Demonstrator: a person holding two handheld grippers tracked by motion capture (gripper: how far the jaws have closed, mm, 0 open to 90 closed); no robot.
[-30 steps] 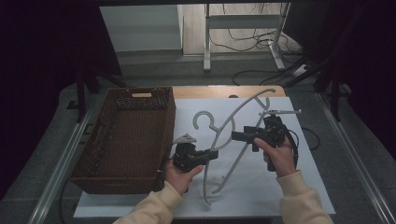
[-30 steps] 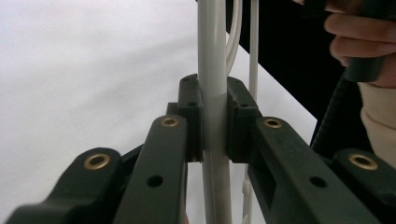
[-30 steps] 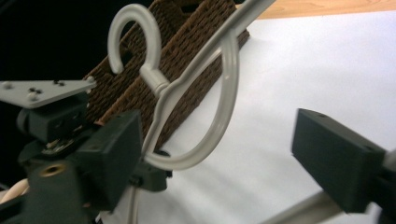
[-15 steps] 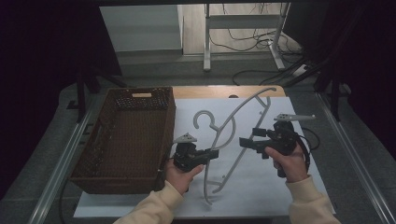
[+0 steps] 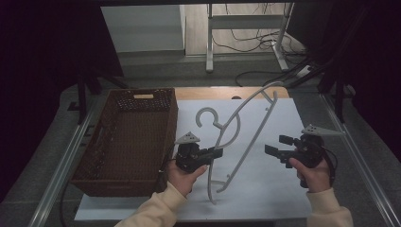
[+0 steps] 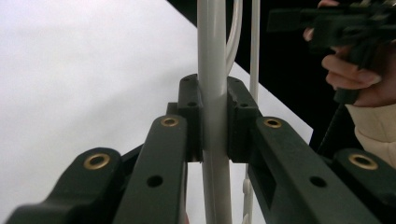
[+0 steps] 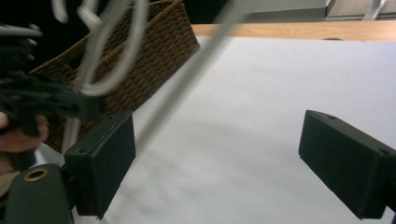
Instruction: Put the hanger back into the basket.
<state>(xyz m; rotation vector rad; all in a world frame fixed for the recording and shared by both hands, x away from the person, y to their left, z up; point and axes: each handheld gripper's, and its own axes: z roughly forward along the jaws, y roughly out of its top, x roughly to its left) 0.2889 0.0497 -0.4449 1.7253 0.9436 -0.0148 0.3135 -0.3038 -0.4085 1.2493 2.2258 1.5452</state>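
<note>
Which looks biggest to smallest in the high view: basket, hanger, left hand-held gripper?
1. basket
2. hanger: nearly as long, but thin
3. left hand-held gripper, clamped on the hanger

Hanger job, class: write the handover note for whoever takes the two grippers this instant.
Left gripper: shut on the white hanger, clamping one arm of it; the hanger is held tilted above the white sheet.
Right gripper: open, nothing between its fingers, to the right of the hanger.
Wicker basket: at the left, nothing visible inside.
Done: hanger gripped.
Left: probably place the hanger in the basket.
</note>
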